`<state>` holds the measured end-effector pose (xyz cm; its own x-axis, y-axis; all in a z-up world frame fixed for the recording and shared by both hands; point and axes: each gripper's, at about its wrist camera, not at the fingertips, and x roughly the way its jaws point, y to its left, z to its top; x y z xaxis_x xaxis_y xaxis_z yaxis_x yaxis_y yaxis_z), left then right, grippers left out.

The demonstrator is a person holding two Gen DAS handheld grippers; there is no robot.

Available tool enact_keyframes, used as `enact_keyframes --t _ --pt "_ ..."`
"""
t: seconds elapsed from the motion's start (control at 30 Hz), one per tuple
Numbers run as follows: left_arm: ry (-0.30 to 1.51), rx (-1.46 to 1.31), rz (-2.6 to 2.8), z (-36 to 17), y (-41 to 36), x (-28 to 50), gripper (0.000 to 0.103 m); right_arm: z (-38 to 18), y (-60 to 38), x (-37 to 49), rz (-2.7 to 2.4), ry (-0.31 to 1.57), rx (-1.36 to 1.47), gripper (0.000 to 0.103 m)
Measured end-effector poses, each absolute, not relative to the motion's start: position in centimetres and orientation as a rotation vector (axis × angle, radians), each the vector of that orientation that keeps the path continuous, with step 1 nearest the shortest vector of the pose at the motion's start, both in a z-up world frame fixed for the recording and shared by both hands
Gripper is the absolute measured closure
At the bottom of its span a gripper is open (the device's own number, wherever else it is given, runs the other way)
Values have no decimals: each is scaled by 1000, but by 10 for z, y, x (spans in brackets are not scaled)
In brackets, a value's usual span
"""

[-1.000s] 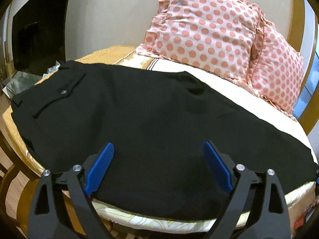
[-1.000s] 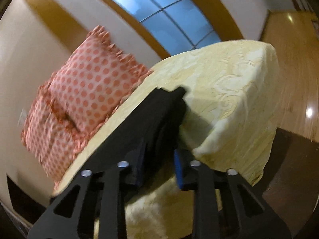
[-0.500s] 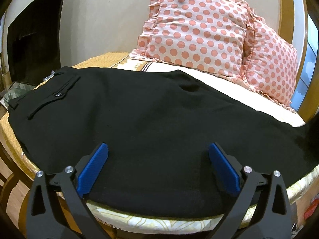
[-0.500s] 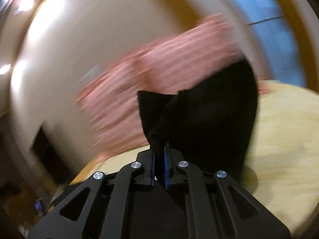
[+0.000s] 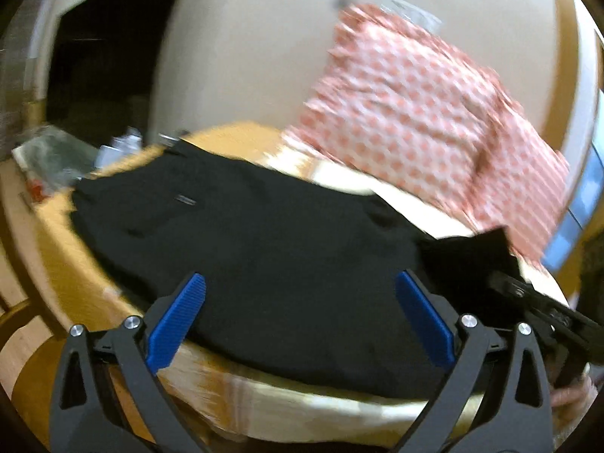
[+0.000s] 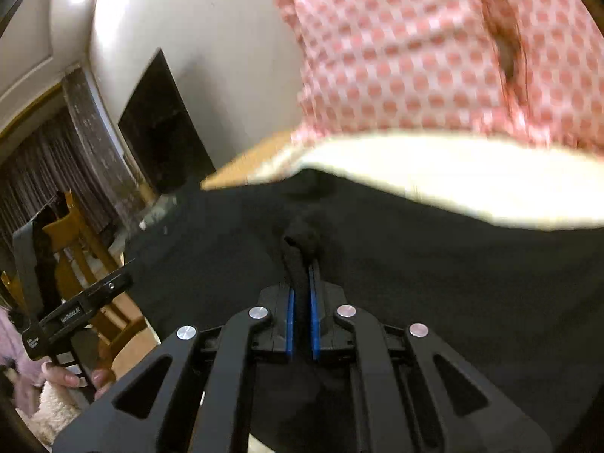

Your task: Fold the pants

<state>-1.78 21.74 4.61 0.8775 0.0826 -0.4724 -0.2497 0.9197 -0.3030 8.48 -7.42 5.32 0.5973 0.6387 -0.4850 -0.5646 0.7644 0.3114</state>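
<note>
Black fabric pants (image 5: 287, 249) lie on the yellow bedspread (image 5: 60, 264); the right gripper (image 6: 301, 264) pinches the hem (mid-fold, likely), the left gripper (image 5: 298, 294) gapes empty. Next: lay the hem toward the waistband.

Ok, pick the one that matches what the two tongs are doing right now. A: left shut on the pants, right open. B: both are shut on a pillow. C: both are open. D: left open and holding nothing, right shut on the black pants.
D: the left tongs stand spread wide above the black pants with nothing between them, while the right tongs pinch a bunch of that fabric.
</note>
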Motion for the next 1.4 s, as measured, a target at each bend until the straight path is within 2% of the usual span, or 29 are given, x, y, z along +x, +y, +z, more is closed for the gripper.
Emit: enact_keyframes --t 0.17,0.23,0.3,0.33,0.37,0.5,0.6,0.63,0.87,1.03,1.4 --pt "446 -481 286 45 261 -29 2 20 -36 73 761 718 -39 95" --pt "453 -529 321 41 277 -33 2 14 -26 65 763 735 -97 90" --pt "465 -596 337 35 293 -37 2 18 -26 62 810 733 -120 69" --pt "466 -636 329 32 300 -38 2 23 -29 60 861 737 -88 49" --pt "465 -670 318 31 304 -39 2 29 -37 58 884 710 -41 44" --pt "471 -811 282 19 326 -40 2 39 -61 62 769 616 16 45" --pt "483 -845 278 14 332 -38 3 15 -54 81 693 774 -62 46" --pt "485 -851 271 14 334 -35 3 16 -57 76 693 731 -59 46" --pt "524 -892 297 14 350 -25 3 14 -57 77 710 750 -25 45" --pt "462 -927 294 24 361 -32 7 13 -56 75 712 741 -29 42" --pt "528 -1057 192 11 366 -13 7 15 -56 73 720 740 -13 40"
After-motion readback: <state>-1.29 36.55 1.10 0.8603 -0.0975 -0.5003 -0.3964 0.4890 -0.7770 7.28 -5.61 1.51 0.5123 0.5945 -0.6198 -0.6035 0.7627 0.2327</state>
